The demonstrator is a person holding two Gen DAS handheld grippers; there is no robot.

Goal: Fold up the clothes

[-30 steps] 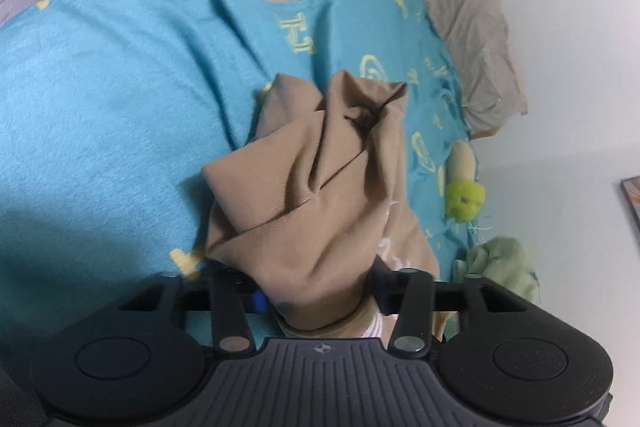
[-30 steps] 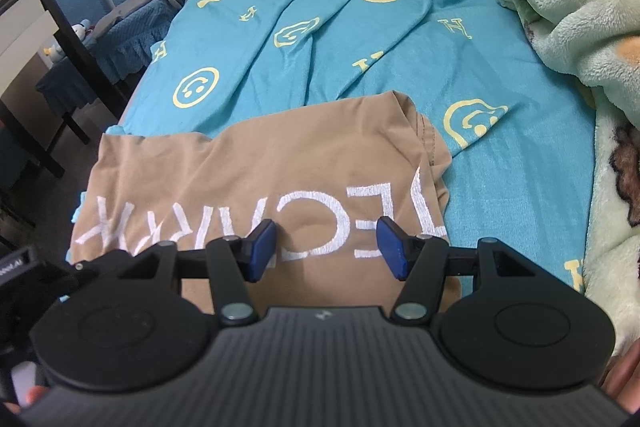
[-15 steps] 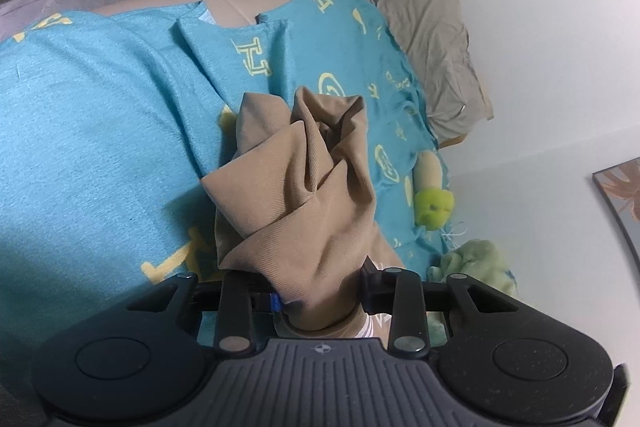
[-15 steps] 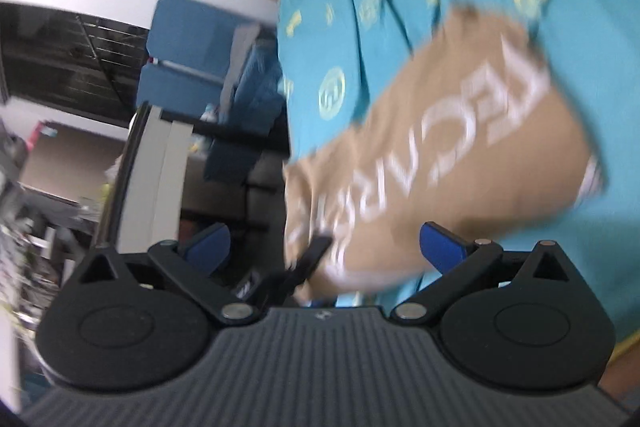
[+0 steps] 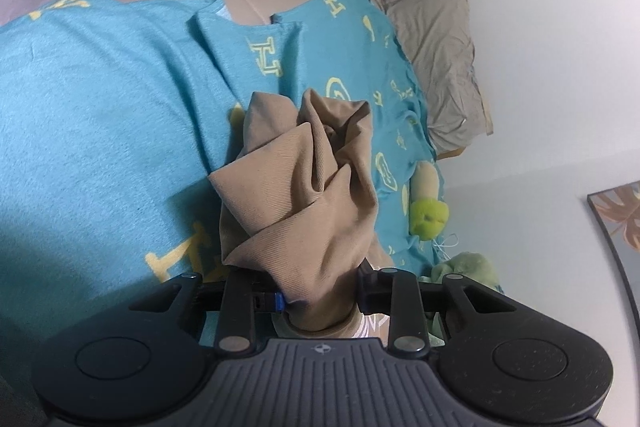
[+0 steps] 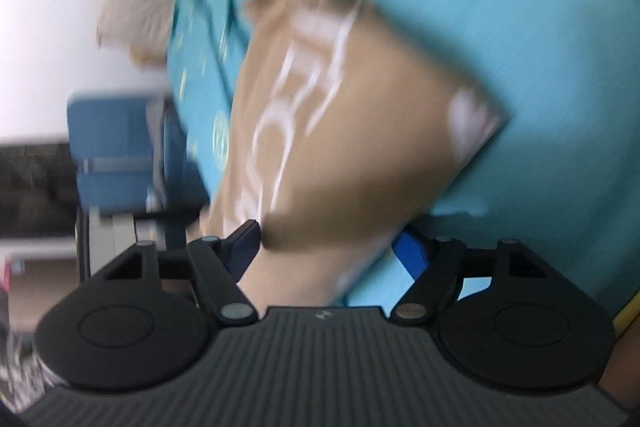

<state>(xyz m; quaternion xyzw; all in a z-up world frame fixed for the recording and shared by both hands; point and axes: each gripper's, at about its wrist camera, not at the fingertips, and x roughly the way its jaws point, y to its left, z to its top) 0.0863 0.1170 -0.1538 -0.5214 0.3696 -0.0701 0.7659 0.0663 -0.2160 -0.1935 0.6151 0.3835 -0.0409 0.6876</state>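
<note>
- Your left gripper is pinching a bunched fold of the tan shirt; its fingers have just been closing and are pressing the cloth from both sides, with the gathered fabric rising in a crumpled peak ahead of them.
- Your right gripper is standing fairly wide. Its fingers have just been closing from a wider spread, and the shirt's near edge is lying between them. The view is blurred, so you cannot tell from it whether the pads are pressing the cloth.
- The shirt is lying on the bed, on the turquoise sheet with yellow letters and smiley faces, near the bed's side edge, where blue chairs are showing beyond it.
- White lettering is showing on the flat part of the shirt in the right wrist view.
- A grey pillow is lying at the head of the bed against the wall, and a green-and-tan plush toy is resting on the sheet just beside the far side of the shirt.
</note>
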